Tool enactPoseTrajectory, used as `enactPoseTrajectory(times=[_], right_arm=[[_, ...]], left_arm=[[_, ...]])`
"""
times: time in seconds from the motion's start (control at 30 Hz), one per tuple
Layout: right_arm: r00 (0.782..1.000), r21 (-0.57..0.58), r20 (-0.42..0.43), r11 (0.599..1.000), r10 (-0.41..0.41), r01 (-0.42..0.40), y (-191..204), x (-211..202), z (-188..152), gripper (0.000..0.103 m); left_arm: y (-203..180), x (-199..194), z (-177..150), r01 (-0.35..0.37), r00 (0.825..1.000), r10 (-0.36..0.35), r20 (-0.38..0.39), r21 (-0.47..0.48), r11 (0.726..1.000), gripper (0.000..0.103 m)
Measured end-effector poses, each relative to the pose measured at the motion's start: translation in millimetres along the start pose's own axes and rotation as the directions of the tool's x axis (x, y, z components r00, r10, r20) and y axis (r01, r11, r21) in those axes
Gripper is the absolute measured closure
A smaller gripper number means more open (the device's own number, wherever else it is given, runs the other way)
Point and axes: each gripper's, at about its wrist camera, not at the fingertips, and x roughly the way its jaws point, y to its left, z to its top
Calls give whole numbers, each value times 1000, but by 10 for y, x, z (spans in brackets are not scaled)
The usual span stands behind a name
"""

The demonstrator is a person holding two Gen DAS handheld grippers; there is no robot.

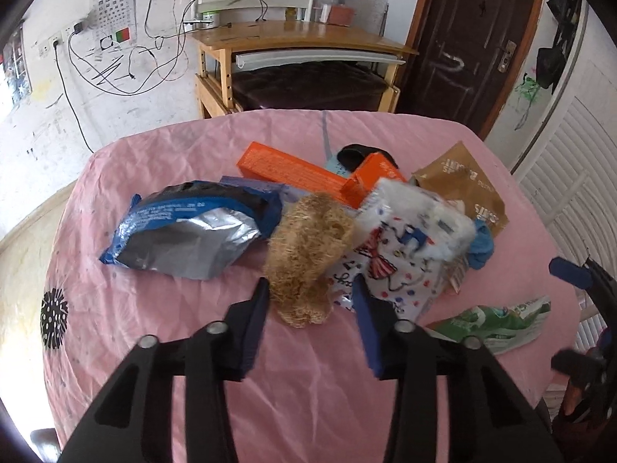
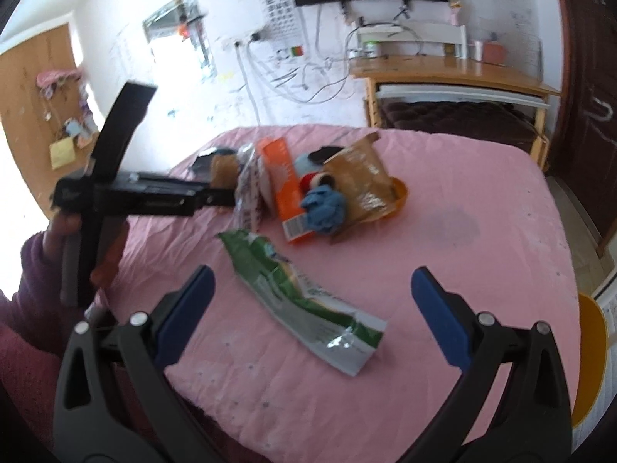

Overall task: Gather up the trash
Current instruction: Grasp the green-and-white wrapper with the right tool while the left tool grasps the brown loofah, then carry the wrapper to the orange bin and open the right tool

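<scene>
My left claw (image 1: 310,297) stands narrowed around the tan, fibrous loofah scrap (image 1: 308,258), fingers just beside it (contact unclear); my right claw (image 2: 310,301) gapes wide over the crumpled green-and-white foil wrapper (image 2: 304,301) on the pink cloth-covered table (image 2: 462,270)

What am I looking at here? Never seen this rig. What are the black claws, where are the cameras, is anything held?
No robot: a person holds a two-finger gripper in each hand, each with a fisheye camera looking along its fingers. In the left camera's picture, the left gripper has a tan fibrous scrubber between its half-closed fingers; whether the pads press it I cannot tell. In the right camera's picture, the right gripper is open, empty, over a green wrapper. Both share a pink tablecloth with an orange box, blue foil bag and brown pouch.
</scene>
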Motion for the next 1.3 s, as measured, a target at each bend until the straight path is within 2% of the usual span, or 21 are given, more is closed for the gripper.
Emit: enactPoseTrajectory(times=[0.17, 0.3, 0.4, 0.47, 0.53, 0.57, 0.73, 0.8, 0.83, 0.97, 1.1, 1.3], right_arm=[[998, -47, -60, 999, 18, -21, 72, 171, 21, 5], [994, -73, -109, 997, 18, -26, 91, 302, 43, 5], [991, -85, -135, 996, 12, -23, 85, 354, 53, 6], [989, -84, -148, 996, 14, -26, 70, 377, 50, 12], [986, -78, -164, 997, 14, -27, 49, 403, 42, 27], [985, -76, -172, 997, 16, -30, 45, 423, 39, 31], [981, -75, -191, 996, 25, -40, 50, 438, 2, 53], [979, -76, -197, 995, 50, -66, 70, 413, -17, 70], [979, -82, -197, 994, 54, -71, 90, 403, -30, 74], [977, -63, -190, 992, 98, -112, 102, 336, -78, 76], [981, -9, -136, 990, 139, -142, 46, 152, -71, 76], [991, 48, -61, 992, 118, -115, -153, -51, -44, 76]], left_arm=[[101, -19, 42, 13, 1000, -13, 14, -2, 1000, 75], [187, -17, 88, 36, 999, -36, 30, -6, 999, 75], [213, 13, 153, 23, 999, -24, 37, 15, 1000, 75], [197, 64, 191, 26, 999, -26, 30, 31, 999, 75], [185, 109, 211, 26, 999, -27, 29, 39, 999, 76], [176, 137, 220, 23, 999, -24, 26, 43, 999, 78], [170, 63, 181, 36, 997, -38, 65, 31, 999, 79], [181, 4, 152, 43, 996, -45, 72, 28, 999, 79], [179, -28, 133, 43, 996, -45, 79, 27, 999, 79], [167, -162, 47, 54, 993, -57, 102, 25, 998, 79], [149, -316, -40, 67, 990, -69, 120, 21, 998, 79], [-101, -637, -80, 67, 982, -81, 171, 84, 994, 79]])
